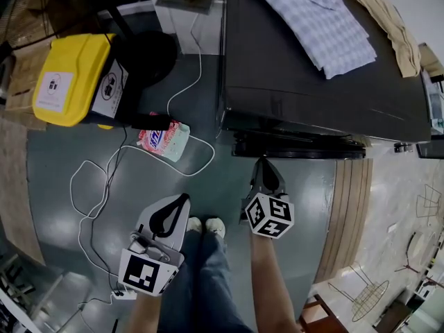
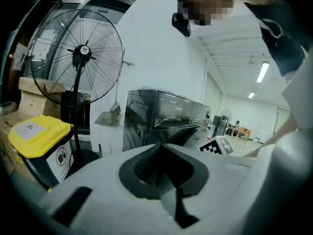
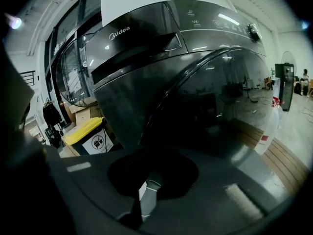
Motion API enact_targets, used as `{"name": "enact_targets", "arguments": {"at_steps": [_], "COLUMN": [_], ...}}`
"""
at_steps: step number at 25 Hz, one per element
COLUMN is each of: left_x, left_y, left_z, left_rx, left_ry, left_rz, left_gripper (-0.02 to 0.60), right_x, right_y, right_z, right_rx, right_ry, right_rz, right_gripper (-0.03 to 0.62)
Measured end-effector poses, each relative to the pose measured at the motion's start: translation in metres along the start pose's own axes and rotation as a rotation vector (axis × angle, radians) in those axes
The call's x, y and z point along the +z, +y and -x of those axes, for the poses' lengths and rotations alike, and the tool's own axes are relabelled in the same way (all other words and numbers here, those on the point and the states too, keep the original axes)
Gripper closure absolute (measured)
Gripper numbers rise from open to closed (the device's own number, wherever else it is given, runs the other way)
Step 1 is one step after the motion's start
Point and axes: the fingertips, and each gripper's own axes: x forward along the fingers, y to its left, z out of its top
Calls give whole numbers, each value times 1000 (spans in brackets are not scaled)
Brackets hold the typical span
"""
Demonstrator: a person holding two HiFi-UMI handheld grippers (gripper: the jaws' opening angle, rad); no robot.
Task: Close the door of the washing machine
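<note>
Since the washing machine (image 1: 277,75) door (image 3: 210,111) looked rigid, hinged and glossy-slick, a flat push near its rim seemed wiser than a pinch. It filled the frame centre, seemingly flush, latch unclear. The right hand-held gripper (image 1: 263,164), jaws together and empty, pointed at it from nearby. The left hand-held gripper (image 1: 184,200), likewise closed, hung at lower left.

I see blue jeans (image 1: 208,283) and pale shoes (image 1: 206,225). Left gripper (image 1: 182,201) is light grey, right gripper (image 1: 264,165) dark. Both carry black-and-white marker cubes (image 1: 269,216).
</note>
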Motion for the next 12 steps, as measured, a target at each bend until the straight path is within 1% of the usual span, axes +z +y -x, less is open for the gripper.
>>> {"name": "enact_targets", "arguments": {"at_steps": [5,12], "left_x": [-5,-11], "left_y": [-2,-7], "left_z": [-1,3], "left_rx": [-8,-11], "left_ry": [8,13], "left_rz": [-13,-21], "left_gripper": [580,581], "right_x": [0,-1], "right_y": [-1,-2], "right_z": [0,-1], "right_rx": [-3,17], "right_ry": [-17,-23], "right_rz": [-13,1], "right_gripper": [580,580]}}
